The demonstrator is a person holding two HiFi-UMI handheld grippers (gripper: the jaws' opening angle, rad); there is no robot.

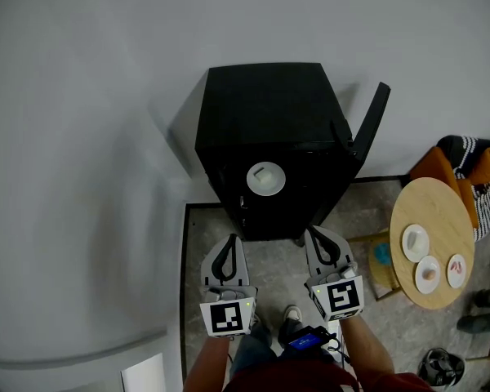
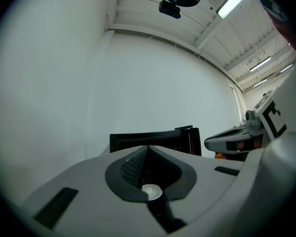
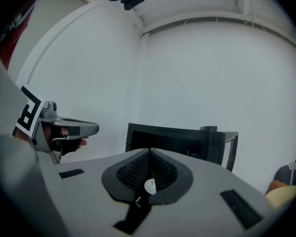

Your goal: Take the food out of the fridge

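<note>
- Facing the open black box-shaped fridge (image 1: 265, 129), the left gripper (image 1: 230, 241) and right gripper (image 1: 312, 233) were clenched and empty, aimed to reach in.
- Round white dish (image 1: 265, 178) sat straight ahead, inside.

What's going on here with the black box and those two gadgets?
A person stands facing a small black fridge whose door is swung open. They hold a left gripper and a right gripper, both shut and empty, just short of it. A white dish sits inside, untouched.
</note>
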